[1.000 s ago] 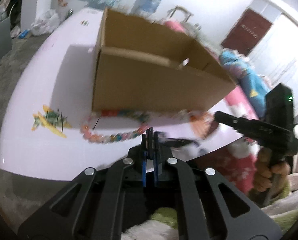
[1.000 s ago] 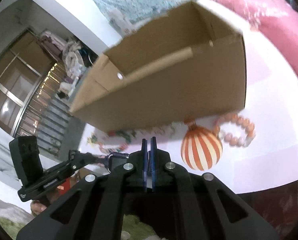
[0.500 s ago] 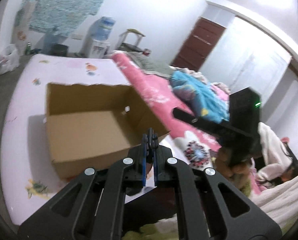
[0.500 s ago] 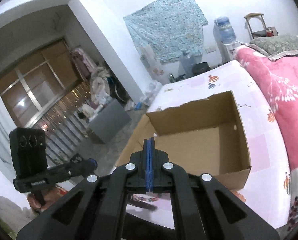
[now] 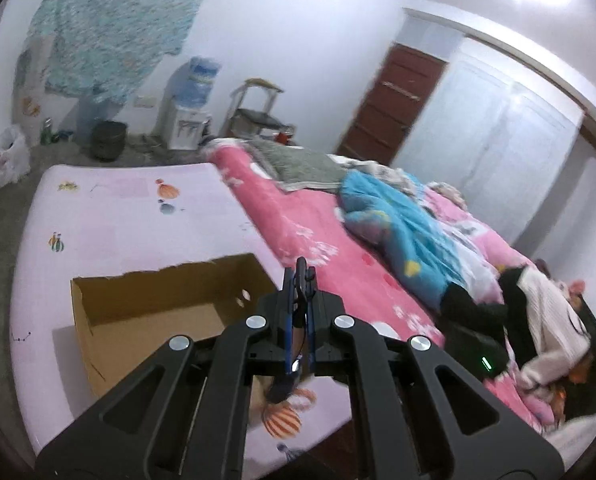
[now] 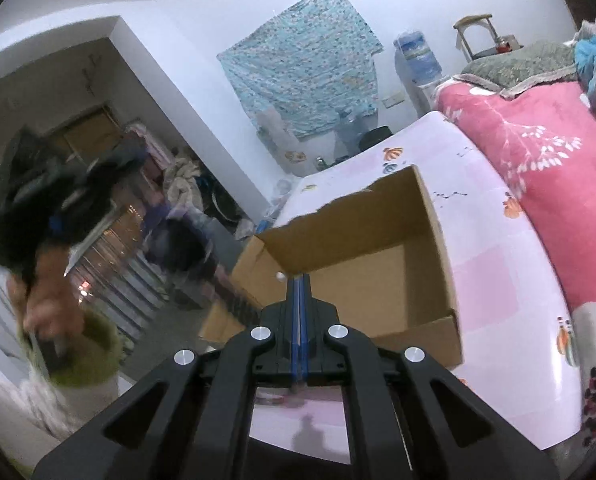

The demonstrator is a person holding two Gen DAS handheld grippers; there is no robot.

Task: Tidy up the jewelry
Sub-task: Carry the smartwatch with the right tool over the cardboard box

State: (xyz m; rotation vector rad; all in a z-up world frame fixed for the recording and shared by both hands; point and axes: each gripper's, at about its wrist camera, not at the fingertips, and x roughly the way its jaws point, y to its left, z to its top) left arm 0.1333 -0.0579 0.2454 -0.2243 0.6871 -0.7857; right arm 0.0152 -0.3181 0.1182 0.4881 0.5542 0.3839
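Note:
An open, empty cardboard box (image 5: 146, 312) stands on the pale pink table (image 5: 110, 216); it also shows in the right wrist view (image 6: 378, 276). My left gripper (image 5: 301, 276) is shut and empty, held high above the box's right end. My right gripper (image 6: 299, 284) is shut and empty, held high over the box's near left wall. A bit of a beaded bracelet (image 5: 304, 398) shows on the table below my left gripper, beside a printed striped balloon (image 5: 282, 420). The other jewelry is hidden behind the gripper bodies.
A bed with a pink blanket (image 5: 326, 220) and blue bedding (image 5: 398, 224) runs along the table's right side. In the right wrist view the left gripper and hand (image 6: 46, 216) show blurred at the far left. A water dispenser (image 5: 190, 108) stands at the back wall.
Both grippers have risen well above the table and box, from level with the jewelry. The beads and bracelet have dropped mostly out of sight. Both jaws stayed shut.

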